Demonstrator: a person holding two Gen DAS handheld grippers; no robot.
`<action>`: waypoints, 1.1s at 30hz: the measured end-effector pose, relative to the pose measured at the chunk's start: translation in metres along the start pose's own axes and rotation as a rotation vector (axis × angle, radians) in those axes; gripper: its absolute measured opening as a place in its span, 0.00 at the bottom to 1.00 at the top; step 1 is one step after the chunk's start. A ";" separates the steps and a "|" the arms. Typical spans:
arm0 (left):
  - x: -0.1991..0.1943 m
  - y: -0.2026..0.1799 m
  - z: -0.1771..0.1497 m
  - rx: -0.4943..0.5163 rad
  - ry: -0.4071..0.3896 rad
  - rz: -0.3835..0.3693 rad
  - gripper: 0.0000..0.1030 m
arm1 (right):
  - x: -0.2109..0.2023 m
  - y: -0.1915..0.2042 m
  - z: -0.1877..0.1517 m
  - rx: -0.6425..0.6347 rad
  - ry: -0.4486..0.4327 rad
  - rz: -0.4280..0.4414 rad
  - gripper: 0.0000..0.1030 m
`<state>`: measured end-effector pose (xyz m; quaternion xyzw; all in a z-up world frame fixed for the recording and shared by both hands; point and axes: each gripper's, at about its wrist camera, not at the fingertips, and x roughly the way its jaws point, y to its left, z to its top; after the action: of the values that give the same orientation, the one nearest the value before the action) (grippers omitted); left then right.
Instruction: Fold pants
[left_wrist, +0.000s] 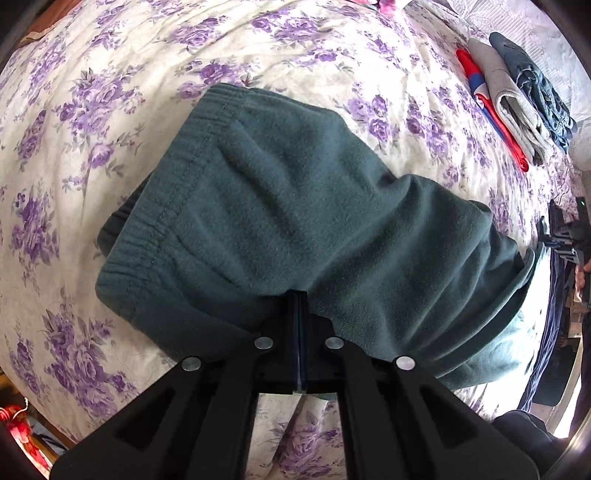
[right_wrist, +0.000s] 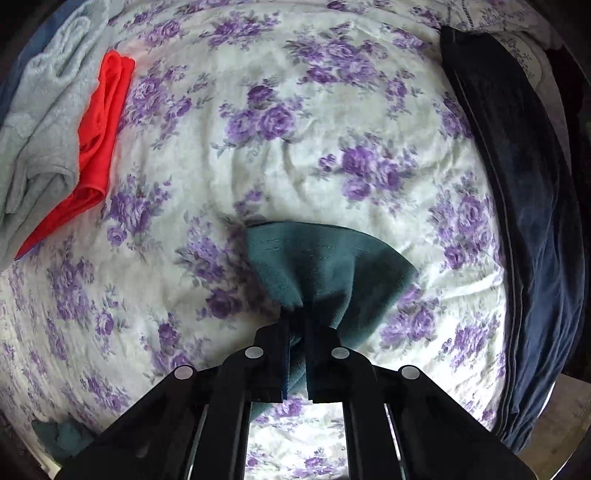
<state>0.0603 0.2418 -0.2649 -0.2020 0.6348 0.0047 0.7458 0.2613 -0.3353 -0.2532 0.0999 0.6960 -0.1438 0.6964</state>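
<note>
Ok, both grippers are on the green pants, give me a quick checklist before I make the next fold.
1. Left gripper shut on the green pants: ok.
2. Right gripper shut on the pants' hem: ok.
3. Waistband lying flat on the floral bedspread: ok.
4. Pants free of wrinkles: not ok, fabric bunches at both grippers.
5. Folded clothes pile clear of the fold path: ok.
6. Leg edges aligned: cannot tell.
</note>
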 end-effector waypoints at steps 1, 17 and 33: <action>-0.001 0.001 0.000 0.007 0.002 0.002 0.02 | -0.008 -0.009 -0.007 0.016 -0.021 0.037 0.06; -0.010 0.002 -0.001 0.216 0.035 0.078 0.02 | 0.001 -0.181 -0.225 0.240 -0.050 0.355 0.06; -0.018 -0.006 0.001 0.334 0.076 0.117 0.01 | -0.014 -0.168 -0.266 0.185 -0.037 0.462 0.33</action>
<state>0.0596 0.2416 -0.2458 -0.0381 0.6652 -0.0650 0.7429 -0.0457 -0.4017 -0.2322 0.3168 0.6256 -0.0457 0.7114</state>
